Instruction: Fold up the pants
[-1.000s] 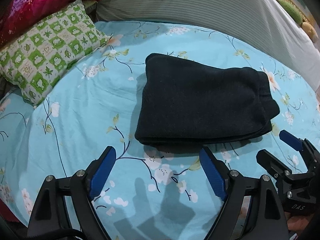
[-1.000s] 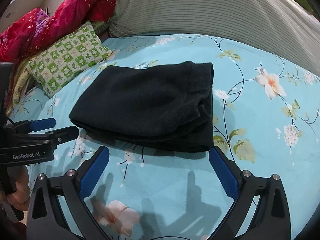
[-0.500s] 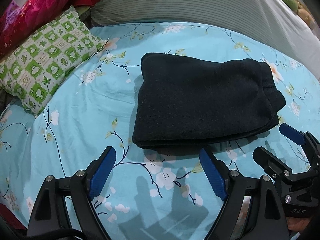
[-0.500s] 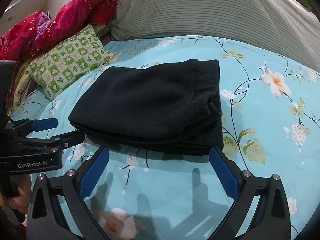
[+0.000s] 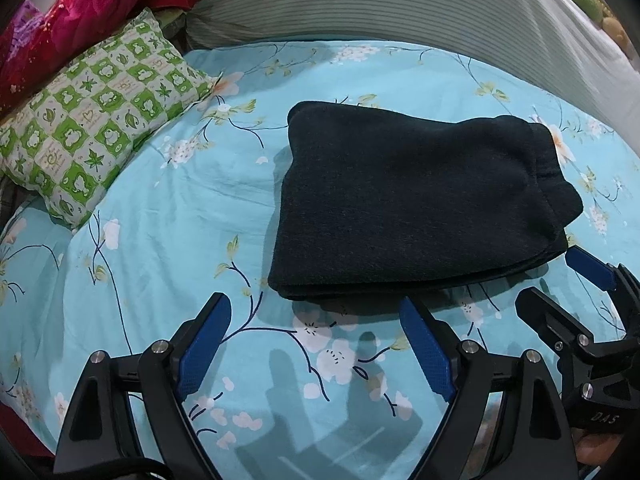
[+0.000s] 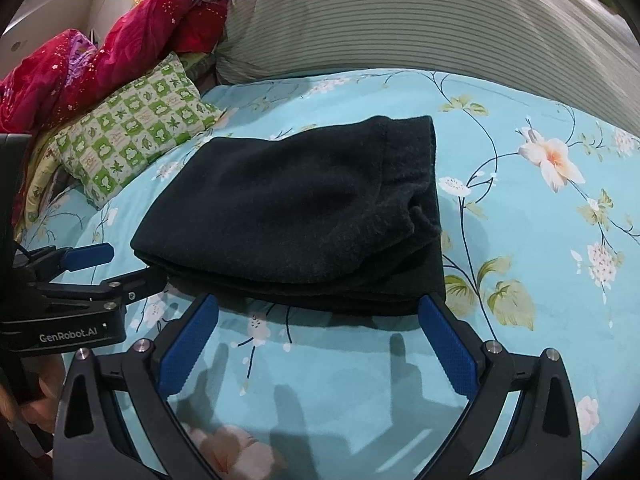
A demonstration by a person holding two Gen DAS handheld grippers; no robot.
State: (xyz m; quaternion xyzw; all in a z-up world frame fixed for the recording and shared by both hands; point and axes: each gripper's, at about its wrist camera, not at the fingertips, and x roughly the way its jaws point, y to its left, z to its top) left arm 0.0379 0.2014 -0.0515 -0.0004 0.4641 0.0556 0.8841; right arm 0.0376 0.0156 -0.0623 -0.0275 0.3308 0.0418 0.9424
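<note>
Black pants (image 5: 416, 200) lie folded in a thick stacked rectangle on the light blue floral bedsheet (image 5: 160, 240); they also show in the right wrist view (image 6: 304, 208). My left gripper (image 5: 316, 320) is open and empty, just short of the pants' near left edge. My right gripper (image 6: 316, 320) is open and empty, just short of the near right edge. The right gripper shows in the left wrist view (image 5: 560, 280), and the left gripper in the right wrist view (image 6: 120, 264) with one fingertip close to the fold's corner.
A green and white checked pillow (image 5: 92, 120) lies at the left. A red blanket (image 6: 120, 48) is bunched behind it. A large grey striped bolster (image 5: 400, 4) runs along the back of the bed.
Both grippers have moved forward toward the pants' near edge and stay open. The pants have not moved.
</note>
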